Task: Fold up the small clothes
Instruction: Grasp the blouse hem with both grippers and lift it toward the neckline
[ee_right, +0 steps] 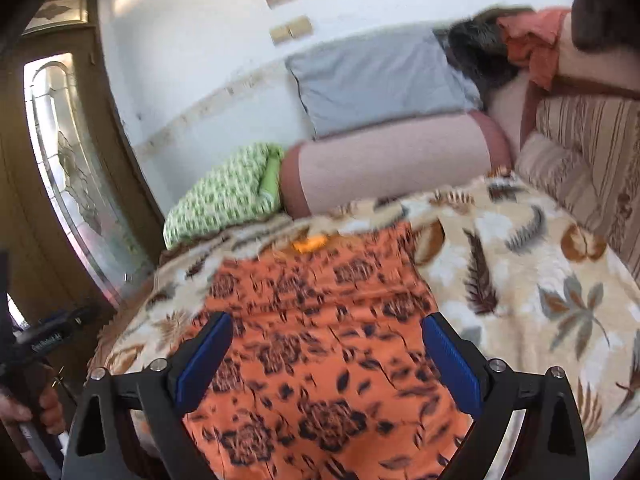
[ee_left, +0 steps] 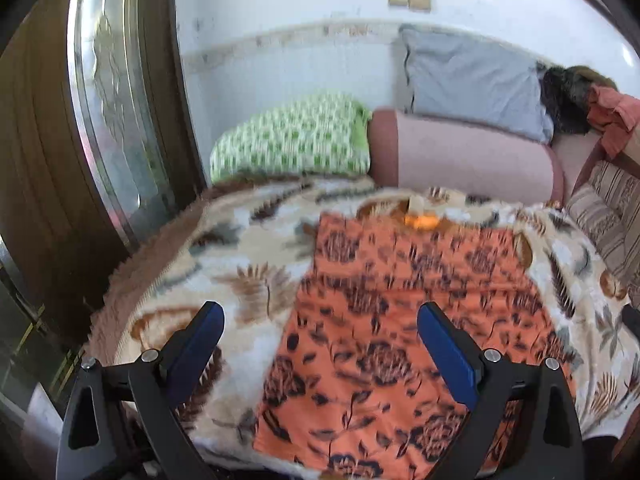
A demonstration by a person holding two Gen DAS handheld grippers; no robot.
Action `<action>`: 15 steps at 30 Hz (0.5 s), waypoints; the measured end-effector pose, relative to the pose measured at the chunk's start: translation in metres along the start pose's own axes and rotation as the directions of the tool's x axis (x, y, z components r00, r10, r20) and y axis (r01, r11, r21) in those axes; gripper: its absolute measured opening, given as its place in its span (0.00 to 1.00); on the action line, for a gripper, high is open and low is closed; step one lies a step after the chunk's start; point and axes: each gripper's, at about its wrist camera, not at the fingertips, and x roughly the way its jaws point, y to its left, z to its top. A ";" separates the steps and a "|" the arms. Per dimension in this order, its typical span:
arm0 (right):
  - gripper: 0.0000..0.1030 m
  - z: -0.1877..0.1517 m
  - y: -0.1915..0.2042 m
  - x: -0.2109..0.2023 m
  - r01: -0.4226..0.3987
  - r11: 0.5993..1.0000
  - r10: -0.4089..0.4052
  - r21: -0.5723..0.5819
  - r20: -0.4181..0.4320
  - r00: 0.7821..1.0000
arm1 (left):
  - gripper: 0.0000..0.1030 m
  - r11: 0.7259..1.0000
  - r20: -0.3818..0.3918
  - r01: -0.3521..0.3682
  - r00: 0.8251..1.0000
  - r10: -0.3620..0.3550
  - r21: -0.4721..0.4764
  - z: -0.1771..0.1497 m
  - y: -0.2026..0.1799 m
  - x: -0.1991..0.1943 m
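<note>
orange black-flowered cloth garment point(ee_left: 384, 320) lies flat mid-frame on the leaf-patterned fleece blanket point(ee_left: 240, 256), spread ready for folding. my left gripper point(ee_left: 320, 344) and right gripper point(ee_right: 328, 354) hover above its lower edge, fingers apart, nothing held.

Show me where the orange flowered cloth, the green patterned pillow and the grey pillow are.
orange flowered cloth point(ee_left: 400, 300): left wrist view, middle of the spread fabric.
green patterned pillow point(ee_left: 292, 140): left wrist view, centre of its front face.
grey pillow point(ee_right: 376, 80): right wrist view, middle of its face.
</note>
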 end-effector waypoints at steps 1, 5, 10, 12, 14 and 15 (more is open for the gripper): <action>0.95 0.000 -0.010 0.002 0.011 1.000 -0.010 0.020 -0.044 0.999 | 0.94 1.000 -0.036 -0.002 0.999 0.002 0.003 -0.009 0.003 0.009; 0.94 -0.012 -0.057 0.011 0.025 0.993 0.000 0.117 -0.210 0.978 | 0.94 1.000 -0.193 0.003 0.981 -0.007 -0.019 -0.047 0.020 0.048; 0.86 -0.046 -0.124 0.015 0.009 0.944 0.110 0.330 -0.341 0.934 | 0.94 0.999 -0.334 -0.012 0.943 -0.002 -0.040 -0.090 0.039 0.081; 0.78 -0.057 -0.137 0.017 0.007 0.930 0.137 0.366 -0.366 0.921 | 0.94 0.999 -0.371 -0.009 0.928 -0.006 -0.040 -0.102 0.044 0.089; 0.72 -0.066 -0.147 0.021 0.015 0.919 0.150 0.395 -0.385 0.911 | 0.94 0.997 -0.415 0.022 0.908 -0.049 -0.070 -0.111 0.052 0.098; 0.68 -0.070 -0.152 0.024 0.021 0.912 0.155 0.410 -0.392 0.907 | 0.94 0.996 -0.423 0.030 0.904 -0.063 -0.082 -0.113 0.055 0.097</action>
